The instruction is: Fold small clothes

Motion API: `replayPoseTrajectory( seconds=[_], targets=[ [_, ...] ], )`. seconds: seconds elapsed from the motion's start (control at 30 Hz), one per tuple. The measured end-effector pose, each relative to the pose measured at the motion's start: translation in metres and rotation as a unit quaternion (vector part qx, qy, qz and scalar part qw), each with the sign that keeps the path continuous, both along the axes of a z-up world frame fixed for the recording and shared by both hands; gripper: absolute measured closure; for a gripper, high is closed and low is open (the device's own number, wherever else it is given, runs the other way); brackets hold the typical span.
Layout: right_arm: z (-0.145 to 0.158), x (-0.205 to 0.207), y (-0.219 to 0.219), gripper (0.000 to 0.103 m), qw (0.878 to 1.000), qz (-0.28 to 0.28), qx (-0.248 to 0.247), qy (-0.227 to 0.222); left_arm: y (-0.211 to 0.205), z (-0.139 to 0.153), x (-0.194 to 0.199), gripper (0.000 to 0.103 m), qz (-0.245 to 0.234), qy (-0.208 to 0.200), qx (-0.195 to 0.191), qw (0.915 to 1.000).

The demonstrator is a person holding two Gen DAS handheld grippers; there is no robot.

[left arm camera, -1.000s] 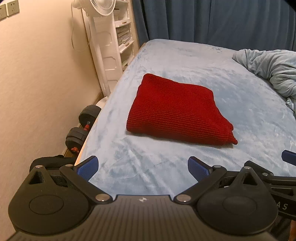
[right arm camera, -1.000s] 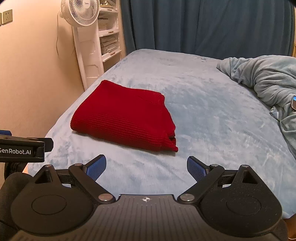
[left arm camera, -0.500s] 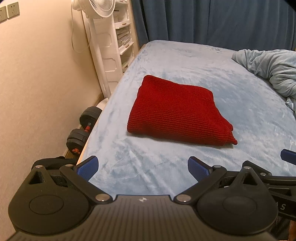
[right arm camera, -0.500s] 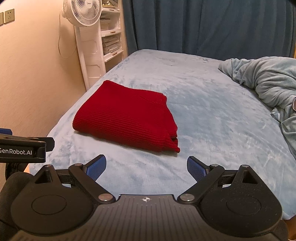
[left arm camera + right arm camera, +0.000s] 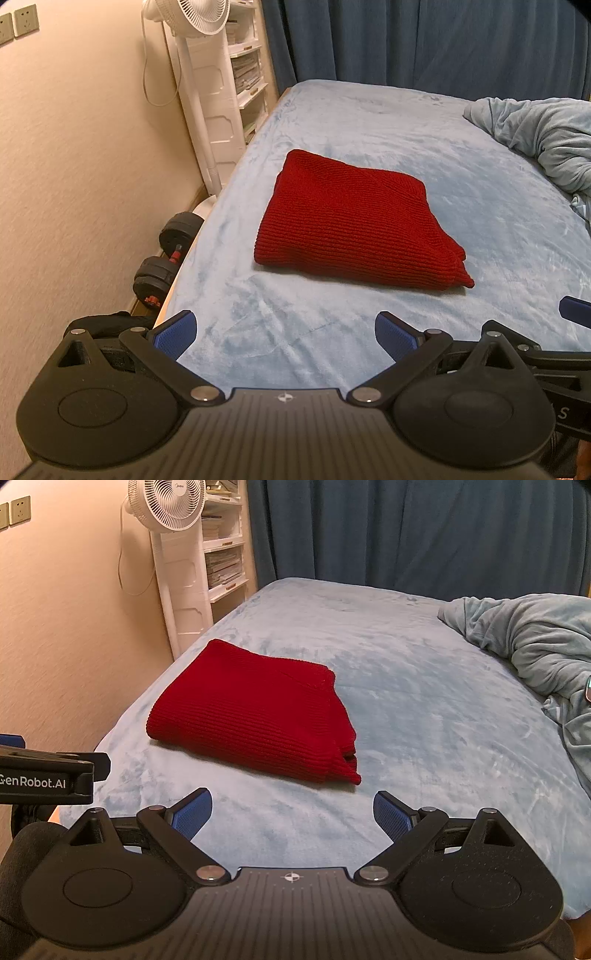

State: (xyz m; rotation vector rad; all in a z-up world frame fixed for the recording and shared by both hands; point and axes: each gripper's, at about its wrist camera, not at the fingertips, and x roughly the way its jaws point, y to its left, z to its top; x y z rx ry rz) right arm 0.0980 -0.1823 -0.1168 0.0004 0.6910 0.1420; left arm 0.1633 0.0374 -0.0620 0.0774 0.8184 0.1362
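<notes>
A red knitted garment lies folded into a flat rectangle on the light blue bed; it also shows in the right wrist view. My left gripper is open and empty, held above the bed's near edge, short of the garment. My right gripper is open and empty, also short of the garment, to the right of the left one. The left gripper's body shows at the left edge of the right wrist view.
A crumpled light blue blanket lies at the bed's right side. A white standing fan and white shelf unit stand by the wall at left. Black dumbbells lie on the floor beside the bed. Dark blue curtains hang behind.
Both grippers have drifted slightly back and to the left; the garment sits a little more to the right in both views. The garment itself has not moved.
</notes>
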Motion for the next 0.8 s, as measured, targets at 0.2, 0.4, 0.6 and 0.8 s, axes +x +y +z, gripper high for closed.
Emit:
replayPoseTrajectory(
  seconds=[0.2, 0.4, 0.6, 0.8],
  targets=[
    [0.0001, 0.0001, 0.0001, 0.008, 1.000, 0.001, 0.001, 0.000, 0.0004, 0.0002, -0.0004, 0.000, -0.001, 0.000, 0.000, 1.0000],
    [0.0000, -0.0002, 0.0006, 0.008, 1.000, 0.003, 0.001, 0.000, -0.0001, 0.0001, -0.0003, 0.000, -0.001, 0.000, 0.001, 1.0000],
    [-0.0001, -0.0002, 0.0007, 0.008, 1.000, 0.003, 0.001, 0.000, 0.0012, -0.0004, -0.0015, 0.000, -0.002, 0.001, 0.002, 1.0000],
    [-0.0001, -0.0002, 0.0009, 0.008, 1.000, 0.003, 0.001, 0.000, 0.0015, -0.0006, -0.0017, 0.000, -0.002, 0.001, 0.003, 1.0000]
  ],
)
